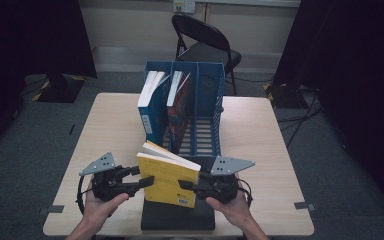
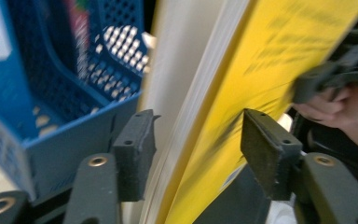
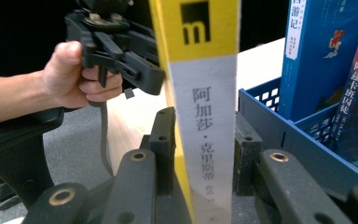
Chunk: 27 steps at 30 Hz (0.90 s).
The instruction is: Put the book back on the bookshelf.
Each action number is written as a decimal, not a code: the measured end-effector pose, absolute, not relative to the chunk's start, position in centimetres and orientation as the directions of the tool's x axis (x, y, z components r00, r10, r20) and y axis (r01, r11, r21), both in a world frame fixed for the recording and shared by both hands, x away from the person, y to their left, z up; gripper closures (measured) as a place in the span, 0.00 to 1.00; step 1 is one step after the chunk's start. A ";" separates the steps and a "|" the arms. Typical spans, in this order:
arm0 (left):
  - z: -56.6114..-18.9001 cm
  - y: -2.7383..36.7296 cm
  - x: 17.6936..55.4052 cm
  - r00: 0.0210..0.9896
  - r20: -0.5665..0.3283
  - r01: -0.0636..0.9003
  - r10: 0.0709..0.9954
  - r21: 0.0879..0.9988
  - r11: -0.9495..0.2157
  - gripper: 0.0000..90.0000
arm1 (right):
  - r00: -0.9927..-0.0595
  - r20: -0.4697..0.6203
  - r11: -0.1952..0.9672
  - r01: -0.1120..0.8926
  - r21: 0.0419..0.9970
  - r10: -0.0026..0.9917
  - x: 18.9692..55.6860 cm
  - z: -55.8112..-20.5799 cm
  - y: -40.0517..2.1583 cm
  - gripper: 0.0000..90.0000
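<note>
The yellow book (image 1: 169, 180) stands upright near the front edge of the worktop (image 1: 260, 150), resting on a dark block (image 1: 177, 216), page edges up and tilted toward the blue rack (image 1: 200, 105). The right claw (image 1: 189, 186) is on it at the spine end: in the right gripper view its two pads press the white-and-yellow spine (image 3: 207, 116) from both sides, so that claw is pinching the book. Over on the other side, the left claw (image 1: 142, 177) sits at the book's opposite edge. In the left gripper view its jaws stand spread, the book's pages and yellow cover (image 2: 242, 107) running up between them with a clear gap to each pad, so nothing is gripped there.

Behind the book, the blue rack stands on the worktop with its open end facing the person. Its left compartment holds a blue book (image 1: 150, 107), the middle one a dark book with a red cover (image 1: 178, 107), both upright. The right compartment (image 1: 206, 125) stands just behind the yellow book. A folding chair (image 1: 205, 42) sits beyond the worktop.
</note>
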State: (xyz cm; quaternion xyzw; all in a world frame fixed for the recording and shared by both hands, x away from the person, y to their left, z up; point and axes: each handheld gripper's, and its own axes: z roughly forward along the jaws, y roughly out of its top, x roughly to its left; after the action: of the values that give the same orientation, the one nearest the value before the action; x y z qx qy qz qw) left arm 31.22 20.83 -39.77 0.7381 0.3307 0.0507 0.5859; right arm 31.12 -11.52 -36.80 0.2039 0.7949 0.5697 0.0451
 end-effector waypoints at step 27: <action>-42.4 20.5 32.0 0.737 -0.252 0.501 0.627 0.826 -0.257 0.30 | -0.865 0.102 0.296 0.276 0.915 0.491 31.1 -36.9 -14.2 0.82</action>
State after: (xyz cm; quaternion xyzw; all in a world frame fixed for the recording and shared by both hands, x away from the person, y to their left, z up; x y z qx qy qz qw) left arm 32.05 20.47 -42.38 0.7902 0.3569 0.0635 0.4941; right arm 31.11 -14.17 -36.90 0.2399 0.7988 0.5428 0.0989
